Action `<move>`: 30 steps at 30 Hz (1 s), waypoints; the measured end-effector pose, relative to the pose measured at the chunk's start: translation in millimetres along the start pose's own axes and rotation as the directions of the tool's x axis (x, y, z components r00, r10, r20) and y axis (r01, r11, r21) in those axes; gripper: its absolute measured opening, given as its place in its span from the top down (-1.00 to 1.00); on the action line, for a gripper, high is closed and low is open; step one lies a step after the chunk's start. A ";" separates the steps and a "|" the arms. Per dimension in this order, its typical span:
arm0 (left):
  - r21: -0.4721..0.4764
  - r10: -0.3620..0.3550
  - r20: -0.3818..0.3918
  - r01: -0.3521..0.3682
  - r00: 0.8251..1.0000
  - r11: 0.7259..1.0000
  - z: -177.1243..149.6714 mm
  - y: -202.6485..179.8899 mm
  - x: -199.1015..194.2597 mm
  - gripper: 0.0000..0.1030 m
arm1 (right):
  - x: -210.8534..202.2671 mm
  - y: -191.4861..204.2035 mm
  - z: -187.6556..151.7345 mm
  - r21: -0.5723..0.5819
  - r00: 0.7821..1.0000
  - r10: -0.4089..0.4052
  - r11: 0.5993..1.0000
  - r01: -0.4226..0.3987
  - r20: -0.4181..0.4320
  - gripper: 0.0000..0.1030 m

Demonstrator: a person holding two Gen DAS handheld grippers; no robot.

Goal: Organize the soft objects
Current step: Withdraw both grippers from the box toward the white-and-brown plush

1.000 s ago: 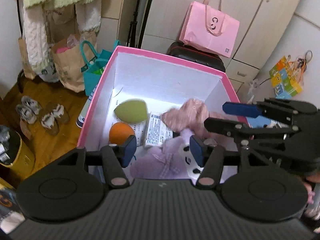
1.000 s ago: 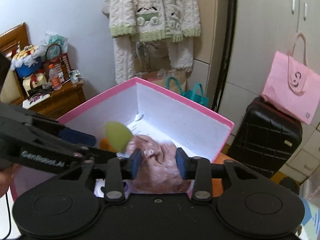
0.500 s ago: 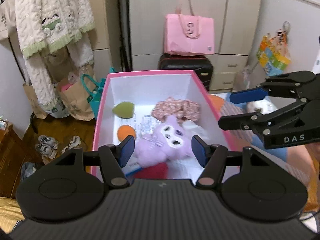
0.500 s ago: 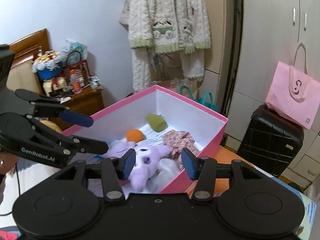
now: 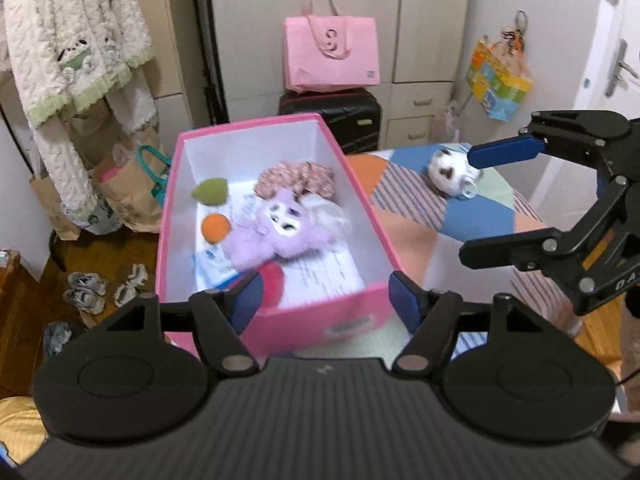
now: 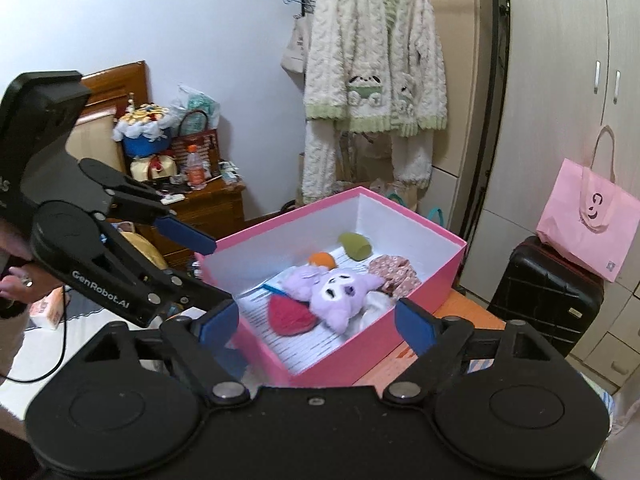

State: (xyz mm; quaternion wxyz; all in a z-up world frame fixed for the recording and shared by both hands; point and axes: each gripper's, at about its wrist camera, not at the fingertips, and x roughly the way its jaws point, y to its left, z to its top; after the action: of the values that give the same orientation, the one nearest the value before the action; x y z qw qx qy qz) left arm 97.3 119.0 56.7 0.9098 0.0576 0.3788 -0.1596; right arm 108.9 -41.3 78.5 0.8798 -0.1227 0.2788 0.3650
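A pink box (image 5: 376,224) (image 6: 416,334) with white walls stands on the patchwork table. Inside lie a purple plush (image 5: 276,228) (image 6: 336,292), a pink floral cloth (image 5: 296,178) (image 6: 394,276), a green sponge (image 5: 210,191) (image 6: 354,245), an orange ball (image 5: 215,229) (image 6: 321,260) and a red soft piece (image 5: 272,280) (image 6: 290,314). A white and black plush (image 5: 450,171) lies on the table right of the box. My left gripper (image 5: 324,300) is open and empty before the box's near wall. My right gripper (image 6: 316,324) is open and empty above the box's near corner.
The patchwork tablecloth (image 5: 472,220) covers the table. A black suitcase (image 5: 332,120) (image 6: 548,292) with a pink bag (image 5: 332,56) (image 6: 588,232) stands behind. Paper bags (image 5: 124,196) and shoes (image 5: 104,288) are on the floor at left. A wooden cabinet (image 6: 196,208) stands far left.
Both grippers pulled back and up from inside the box. The right gripper let go of the pink floral cloth, which now lies in the box. Both jaws stand wider.
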 end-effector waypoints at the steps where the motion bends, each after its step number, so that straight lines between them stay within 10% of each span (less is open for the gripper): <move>1: 0.010 -0.010 -0.003 0.010 1.000 1.000 -3.6 -3.4 -3.0 -0.39 | -3.8 2.4 -3.9 -0.011 1.000 0.001 1.000 -0.001 -0.001 -0.72; 11: 0.141 -0.026 -0.008 0.027 1.000 0.990 -24.3 -52.3 -12.1 -0.80 | -42.4 21.5 -49.9 -0.052 1.000 -0.012 0.999 0.013 0.024 -0.73; 30: 0.197 -0.245 -0.029 0.245 0.969 0.949 -21.2 -121.2 69.7 -0.83 | -51.4 -52.7 -139.1 0.035 0.973 -0.226 0.973 0.228 -0.055 -0.83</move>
State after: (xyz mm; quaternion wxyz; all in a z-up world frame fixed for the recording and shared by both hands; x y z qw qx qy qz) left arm 88.8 -7.7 -5.7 0.8718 0.1012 0.3670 -0.3082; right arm 60.8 -166.2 -4.3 0.9106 -0.1448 0.2928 0.2530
